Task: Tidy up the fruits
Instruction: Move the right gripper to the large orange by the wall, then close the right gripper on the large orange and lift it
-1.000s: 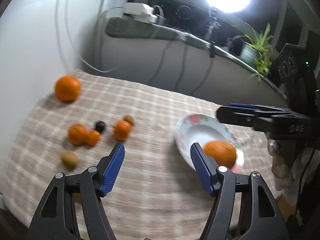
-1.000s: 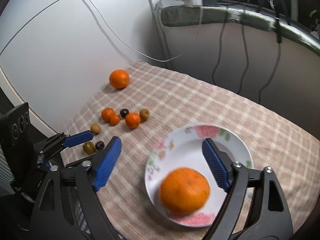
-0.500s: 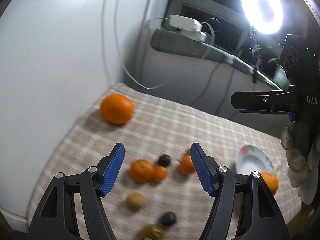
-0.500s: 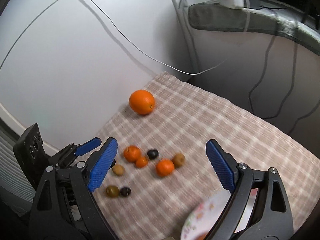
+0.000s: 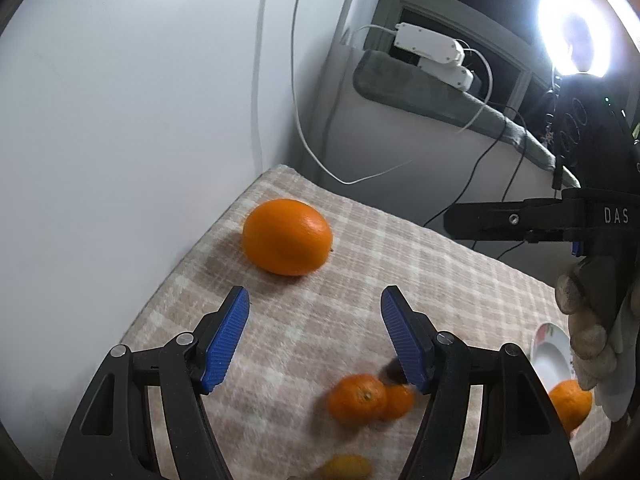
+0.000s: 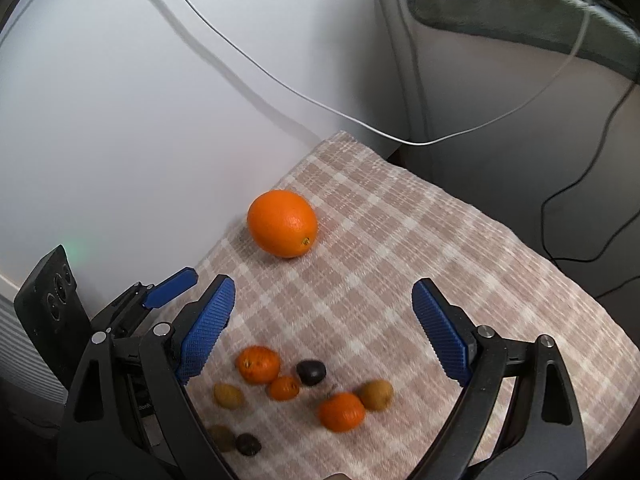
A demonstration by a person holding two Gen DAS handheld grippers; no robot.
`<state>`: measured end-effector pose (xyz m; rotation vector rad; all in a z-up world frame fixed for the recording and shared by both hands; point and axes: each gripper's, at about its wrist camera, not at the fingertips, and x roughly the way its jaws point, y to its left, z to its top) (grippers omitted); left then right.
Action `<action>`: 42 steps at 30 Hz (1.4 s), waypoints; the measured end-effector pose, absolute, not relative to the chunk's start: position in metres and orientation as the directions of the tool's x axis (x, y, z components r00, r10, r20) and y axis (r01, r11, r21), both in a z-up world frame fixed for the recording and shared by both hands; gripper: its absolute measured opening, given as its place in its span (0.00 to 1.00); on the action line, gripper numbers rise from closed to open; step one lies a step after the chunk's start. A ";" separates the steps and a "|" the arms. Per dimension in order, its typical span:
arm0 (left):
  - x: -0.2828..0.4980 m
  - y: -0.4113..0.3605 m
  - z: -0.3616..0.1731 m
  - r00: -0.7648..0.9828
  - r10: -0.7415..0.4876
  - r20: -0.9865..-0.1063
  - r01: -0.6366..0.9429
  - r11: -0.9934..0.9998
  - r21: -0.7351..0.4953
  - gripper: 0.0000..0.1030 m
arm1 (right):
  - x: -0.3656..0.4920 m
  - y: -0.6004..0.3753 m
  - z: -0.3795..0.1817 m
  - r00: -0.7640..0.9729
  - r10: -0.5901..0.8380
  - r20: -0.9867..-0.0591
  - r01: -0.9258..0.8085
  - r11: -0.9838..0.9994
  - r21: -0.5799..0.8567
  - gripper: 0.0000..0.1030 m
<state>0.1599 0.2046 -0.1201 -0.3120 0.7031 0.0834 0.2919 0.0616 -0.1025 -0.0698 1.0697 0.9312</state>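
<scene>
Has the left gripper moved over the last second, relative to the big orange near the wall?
Yes. The left gripper, jaws open, has swung from the plate toward the big orange.

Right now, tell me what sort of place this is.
Probably a home room, with a small table under a plaid cloth by a white wall, a power strip on the window ledge, and a ring light.

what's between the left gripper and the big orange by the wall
Only bare checked cloth: in the left wrist view, the open left gripper faces the big orange with nothing between them.
</scene>
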 end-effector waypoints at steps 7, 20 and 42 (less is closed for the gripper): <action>0.182 0.216 -0.130 0.751 -0.043 -0.659 -0.190 0.942 -0.277 0.71 | 0.314 0.093 -0.119 0.090 0.630 -0.771 -0.672 0.610 0.420 0.90; 0.216 0.221 -0.150 0.720 -0.053 -0.692 -0.209 0.935 -0.288 0.71 | 0.344 0.147 -0.158 0.005 0.618 -0.786 -0.678 0.580 0.452 0.90; 0.228 0.231 -0.159 0.712 -0.093 -0.696 -0.217 0.914 -0.344 0.68 | 0.328 0.190 -0.176 -0.115 0.628 -0.770 -0.690 0.507 0.517 0.72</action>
